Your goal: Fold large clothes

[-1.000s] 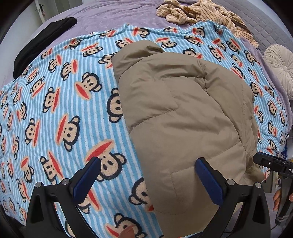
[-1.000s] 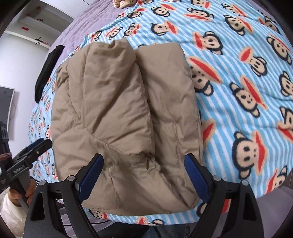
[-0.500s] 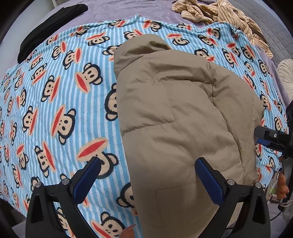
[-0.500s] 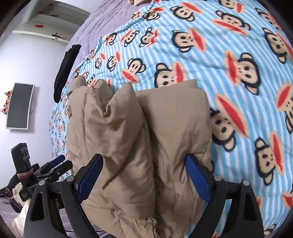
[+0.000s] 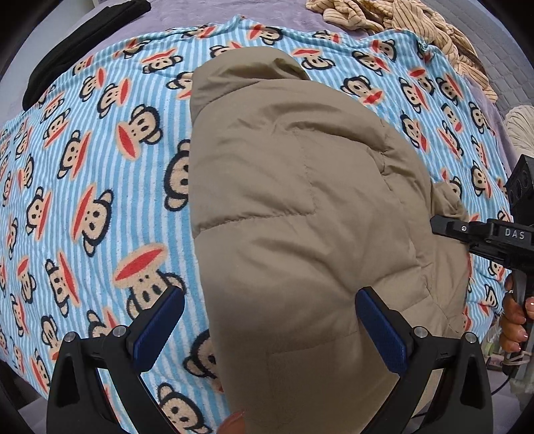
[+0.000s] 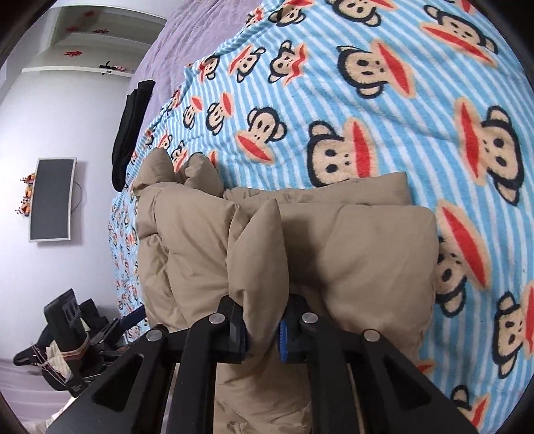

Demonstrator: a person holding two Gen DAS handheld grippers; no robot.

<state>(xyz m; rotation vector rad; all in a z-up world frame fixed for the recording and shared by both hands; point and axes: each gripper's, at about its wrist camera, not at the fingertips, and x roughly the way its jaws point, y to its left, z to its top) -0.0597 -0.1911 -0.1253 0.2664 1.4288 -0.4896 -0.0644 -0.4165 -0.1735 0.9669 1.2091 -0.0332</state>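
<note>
A fold of the tan padded jacket (image 6: 257, 253) is being pinched as the right gripper (image 6: 263, 329) fingers are closing on it at the bed's edge. The left gripper (image 5: 270, 327) is being held with fingers spread wide above the jacket's near end, gripping nothing.

A bed (image 5: 100, 43) with a purple cover is filling most of both views, and a blue striped blanket (image 5: 83, 167) printed with monkey faces is lying spread over it. Far on the bed, a black garment (image 5: 76, 36) is resting at the left and a tan striped cloth (image 5: 400, 20) at the right. A dark screen (image 6: 51, 198) is hanging on the pale wall (image 6: 66, 117), below white shelves (image 6: 83, 50).
</note>
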